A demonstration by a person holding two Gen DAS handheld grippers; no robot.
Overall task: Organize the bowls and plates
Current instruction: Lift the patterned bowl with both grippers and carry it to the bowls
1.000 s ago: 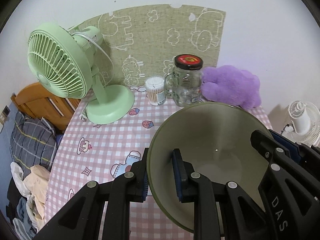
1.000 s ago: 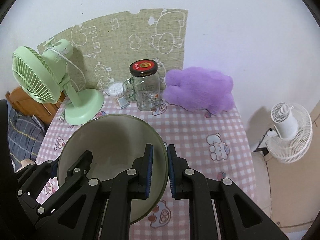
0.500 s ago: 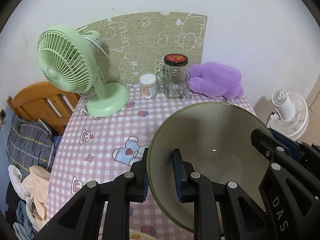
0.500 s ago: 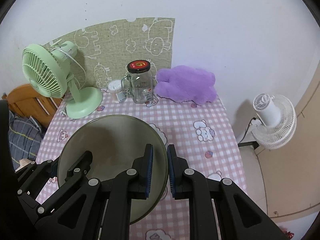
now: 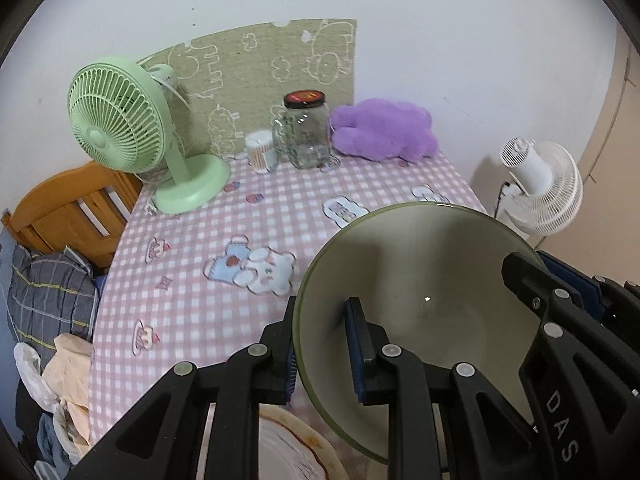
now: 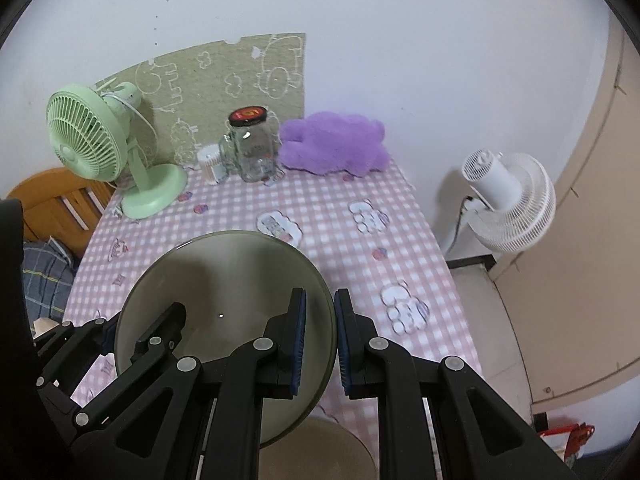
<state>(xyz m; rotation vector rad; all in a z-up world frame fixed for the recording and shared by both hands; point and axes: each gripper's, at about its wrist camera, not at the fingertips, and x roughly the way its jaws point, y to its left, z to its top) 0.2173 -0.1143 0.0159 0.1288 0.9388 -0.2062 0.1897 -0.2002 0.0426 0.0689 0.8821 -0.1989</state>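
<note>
My left gripper (image 5: 322,354) pinches the bowl's (image 5: 416,272) rim at 9 o'clock, one finger inside, one outside. My right gripper (image 6: 320,338) clamps the opposite rim at 3 o'clock. The bowl hangs tilted above the tabletop (image 5: 240,216). A plate (image 5: 296,452) lies below at 6 o'clock. The fan (image 5: 120,120) stands at 10 o'clock.

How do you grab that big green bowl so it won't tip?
By its thin rim, on two opposite sides. The bowl is wide and deep, so the left gripper pinches the near-left rim, one finger inside, one outside, and the right gripper does likewise on the right rim.
</note>
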